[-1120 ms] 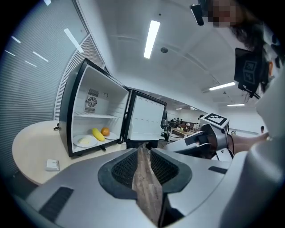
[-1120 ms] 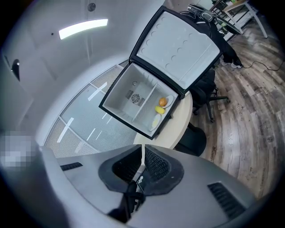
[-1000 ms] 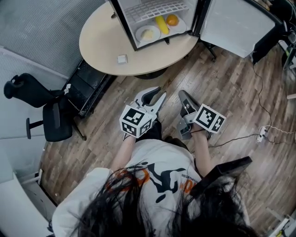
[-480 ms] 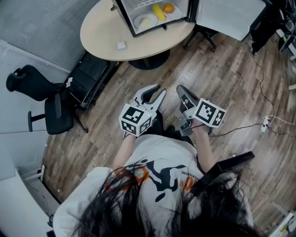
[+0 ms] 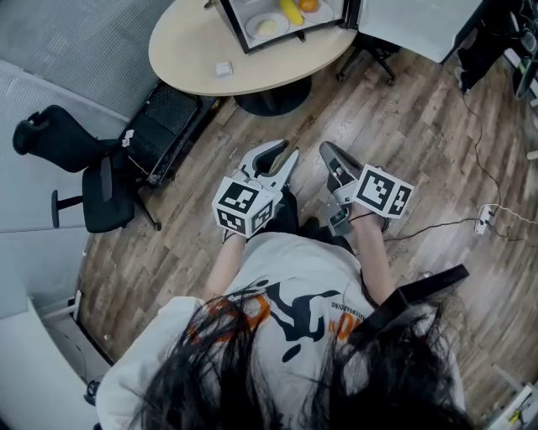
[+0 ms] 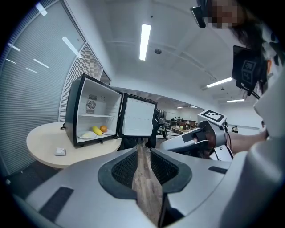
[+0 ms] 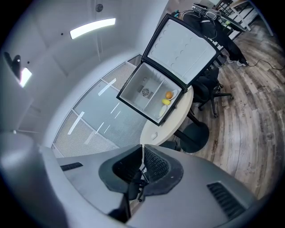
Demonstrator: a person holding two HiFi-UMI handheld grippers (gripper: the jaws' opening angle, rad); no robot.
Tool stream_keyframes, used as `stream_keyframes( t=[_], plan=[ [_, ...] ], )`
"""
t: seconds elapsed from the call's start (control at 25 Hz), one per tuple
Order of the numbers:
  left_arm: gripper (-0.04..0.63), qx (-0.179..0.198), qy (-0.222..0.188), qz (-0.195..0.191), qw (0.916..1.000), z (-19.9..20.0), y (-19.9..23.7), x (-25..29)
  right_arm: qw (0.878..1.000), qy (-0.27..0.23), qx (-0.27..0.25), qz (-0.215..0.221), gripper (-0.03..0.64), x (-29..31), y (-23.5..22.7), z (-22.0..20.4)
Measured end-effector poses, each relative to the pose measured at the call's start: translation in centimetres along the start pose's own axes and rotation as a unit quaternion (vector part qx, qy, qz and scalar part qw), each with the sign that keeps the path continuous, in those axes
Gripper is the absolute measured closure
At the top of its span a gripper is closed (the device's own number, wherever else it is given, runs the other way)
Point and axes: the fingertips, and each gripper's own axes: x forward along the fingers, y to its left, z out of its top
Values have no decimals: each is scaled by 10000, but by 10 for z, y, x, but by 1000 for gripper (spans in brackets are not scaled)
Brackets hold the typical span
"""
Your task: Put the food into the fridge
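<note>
— Holding anything, either one?
— No. At mid-frame in the head view, the left gripper (image 5: pixel 282 155) has its jaws slightly apart over bare floor; the right gripper (image 5: pixel 328 151) is closed on nothing.
— And the food?
— The banana (image 5: pixel 291 10) and orange (image 5: pixel 308 4) lie inside the open fridge (image 5: pixel 239 29), at the top edge on the table (image 5: pixel 193 55), well apart from both. Probably nothing's left to carry, hence the idle hands.

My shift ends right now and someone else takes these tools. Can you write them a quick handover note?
Left tool: open, empty. Right tool: shut, empty. Both are over the floor, short of the table.
Banana, orange and a plate lie inside the fridge on the table.
Done: food is in the fridge.
Left: door stands open; probably close it.
</note>
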Motion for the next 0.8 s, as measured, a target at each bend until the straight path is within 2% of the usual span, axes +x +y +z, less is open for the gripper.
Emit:
stream_keyframes(
  t=[0.8],
  plan=[
    [502,197,88,-251,9995,6,-13,23,10000,-87,-31,29,592,-4,-7,17]
  ],
)
